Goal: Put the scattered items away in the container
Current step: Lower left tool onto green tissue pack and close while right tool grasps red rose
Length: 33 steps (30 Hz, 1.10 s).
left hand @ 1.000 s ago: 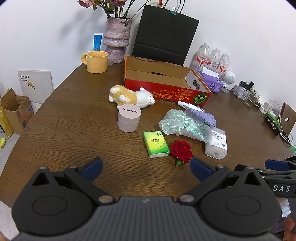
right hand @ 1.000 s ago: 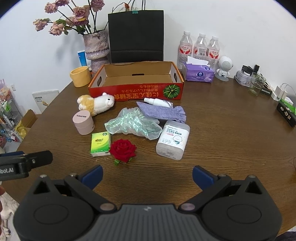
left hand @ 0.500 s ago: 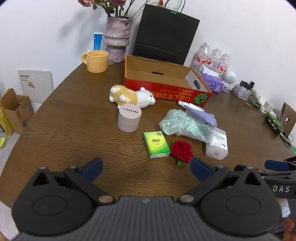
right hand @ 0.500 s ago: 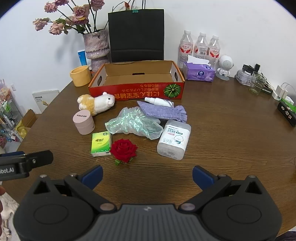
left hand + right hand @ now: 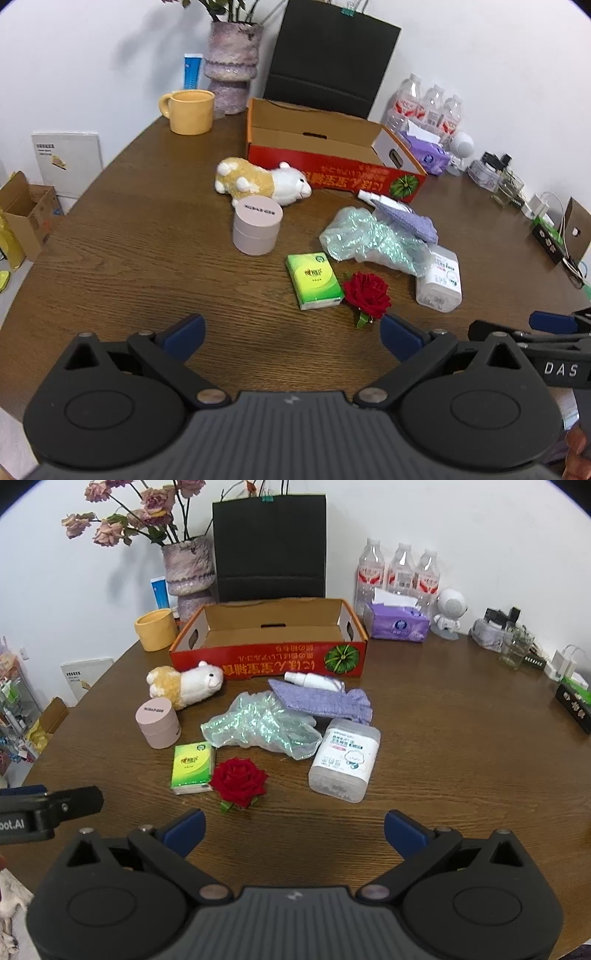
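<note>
Both grippers are held low over the near edge of the round brown table, and nothing is held in either one. On the left gripper the blue fingertips are spread wide apart, and the right gripper is spread wide too. An open red cardboard box is seen at the far side of the table, with nothing seen inside it. Just in front of the box a toy sheep is lying on its side, and a small white spray bottle is lying partly under a purple cloth pouch. A crinkly clear bag is spread out next to the pouch. A round pink jar is standing near the sheep. A green tissue pack is lying flat, and a red rose is touching its side. A white tub of cotton swabs is lying to the right of the rose.
</note>
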Tool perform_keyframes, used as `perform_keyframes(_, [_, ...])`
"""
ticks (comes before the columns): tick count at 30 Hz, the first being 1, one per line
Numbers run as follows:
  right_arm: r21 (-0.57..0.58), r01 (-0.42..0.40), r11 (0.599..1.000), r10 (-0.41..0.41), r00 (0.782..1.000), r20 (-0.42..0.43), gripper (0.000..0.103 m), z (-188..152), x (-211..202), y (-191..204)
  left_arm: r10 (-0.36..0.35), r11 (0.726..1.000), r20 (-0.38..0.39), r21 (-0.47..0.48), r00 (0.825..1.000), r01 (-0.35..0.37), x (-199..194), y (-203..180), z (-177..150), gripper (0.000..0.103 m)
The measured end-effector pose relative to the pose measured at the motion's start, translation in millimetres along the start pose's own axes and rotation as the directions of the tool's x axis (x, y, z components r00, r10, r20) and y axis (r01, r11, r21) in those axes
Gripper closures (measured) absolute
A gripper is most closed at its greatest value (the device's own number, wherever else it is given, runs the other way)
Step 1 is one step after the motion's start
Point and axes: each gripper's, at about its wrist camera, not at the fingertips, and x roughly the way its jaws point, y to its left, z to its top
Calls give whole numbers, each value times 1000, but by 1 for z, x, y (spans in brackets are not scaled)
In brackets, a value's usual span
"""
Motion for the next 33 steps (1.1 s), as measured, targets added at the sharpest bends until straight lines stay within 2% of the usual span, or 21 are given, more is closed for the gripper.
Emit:
perform_keyframes(5, [-56, -9, 998, 10, 1000, 24, 0, -2, 12, 3, 11, 1000, -1, 18, 1000, -11, 14, 0, -3, 0])
perform_keyframes(11, [-80, -26, 996, 29, 999, 38, 0, -6, 31, 0, 6, 1000, -38, 28, 999, -5, 38, 1, -6, 0])
perform_keyframes(17, [-65, -63, 996, 65, 997, 33, 0, -11, 57, -13, 18, 998, -50, 54, 999, -16, 63, -1, -9, 0])
perform_keyframes(25, [-11, -59, 998, 59, 995, 76, 0, -15, 86, -32, 43, 998, -27, 43, 999, -41, 93, -2, -2, 0])
perform_keyframes(28, [11, -98, 995, 96, 990, 106, 0, -16, 92, -36, 46, 999, -17, 29, 999, -45, 102, -2, 3, 0])
perform_keyframes(33, [-47, -166, 985, 172, 972, 158, 2, -23, 99, -21, 55, 998, 0, 26, 999, -55, 115, -2, 11, 0])
